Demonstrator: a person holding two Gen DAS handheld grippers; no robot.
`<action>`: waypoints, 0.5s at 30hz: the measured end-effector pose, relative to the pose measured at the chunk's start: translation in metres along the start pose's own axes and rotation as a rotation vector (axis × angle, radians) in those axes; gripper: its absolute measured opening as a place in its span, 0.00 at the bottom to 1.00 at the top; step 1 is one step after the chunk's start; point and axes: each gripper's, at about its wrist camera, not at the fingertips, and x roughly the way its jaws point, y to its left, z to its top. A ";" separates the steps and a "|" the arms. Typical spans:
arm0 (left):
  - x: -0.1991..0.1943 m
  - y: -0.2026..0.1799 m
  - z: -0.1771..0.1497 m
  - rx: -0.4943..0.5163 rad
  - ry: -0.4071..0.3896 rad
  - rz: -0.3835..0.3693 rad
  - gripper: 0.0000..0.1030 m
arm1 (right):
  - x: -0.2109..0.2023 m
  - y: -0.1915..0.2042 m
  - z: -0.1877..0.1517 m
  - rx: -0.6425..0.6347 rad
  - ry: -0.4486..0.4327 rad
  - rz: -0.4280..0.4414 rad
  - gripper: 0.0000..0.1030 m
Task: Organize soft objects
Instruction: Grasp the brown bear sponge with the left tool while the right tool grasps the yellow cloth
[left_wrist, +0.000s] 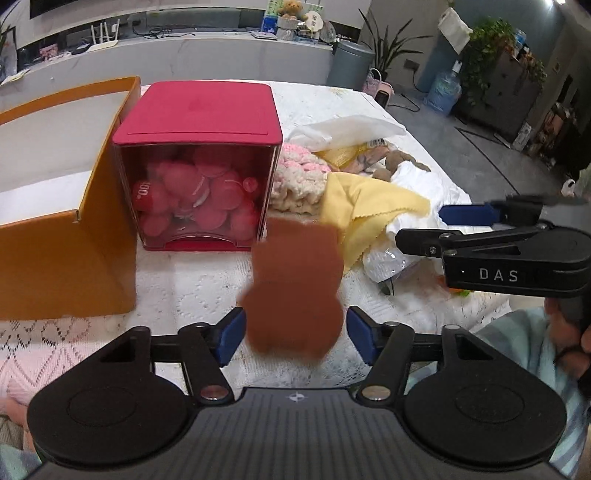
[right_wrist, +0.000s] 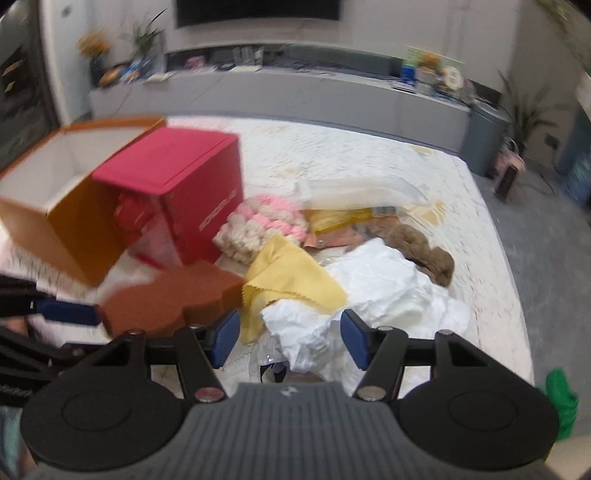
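**Sponge between slack fingers beside the boxes**

A white lace cloth (left_wrist: 192, 280) covers the table in a living room, with a long grey counter and plants behind. At 10 o'clock in the left wrist view an open orange box (left_wrist: 55, 236) stands touching a red box (left_wrist: 195, 114) with a clear front full of pink balls. At 1 o'clock lies the soft pile: a pink-and-cream knit (left_wrist: 295, 181), a yellow cloth (left_wrist: 354, 206), white cloth (left_wrist: 417, 184) and a brown plush (left_wrist: 395, 160).

The left gripper (left_wrist: 295, 334) has its fingers apart, and a brown sponge (left_wrist: 295, 291) sits blurred between them. A gap shows at the right pad and the left side is too blurred to read, so it looks unclamped, either just let go or not yet taken. The right gripper (right_wrist: 290, 338) hangs over the white cloth at 12 o'clock, fingers spread and holding nothing.

The likely risk is the sponge itself: it is light, and with no firm pinch it could tumble onto the lace short of the orange box, or bounce off that box's wall. The lace is also open-weave, and a low finger could snag and drag it, shifting both boxes.

Room is tight. The two grippers are close, with the right one at 3 o'clock of the left. The clearest open stretch is the bare lace at 6 to 8 o'clock, in front of the orange box.
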 end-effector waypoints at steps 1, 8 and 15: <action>0.004 0.000 0.000 0.007 0.014 -0.011 0.82 | 0.002 0.001 0.002 -0.027 0.009 0.006 0.59; 0.034 -0.007 -0.006 0.097 0.068 0.009 0.88 | 0.004 -0.001 0.011 -0.127 0.015 0.037 0.59; 0.058 -0.013 0.003 0.151 0.098 0.044 0.93 | 0.016 -0.002 0.031 -0.212 0.032 0.074 0.59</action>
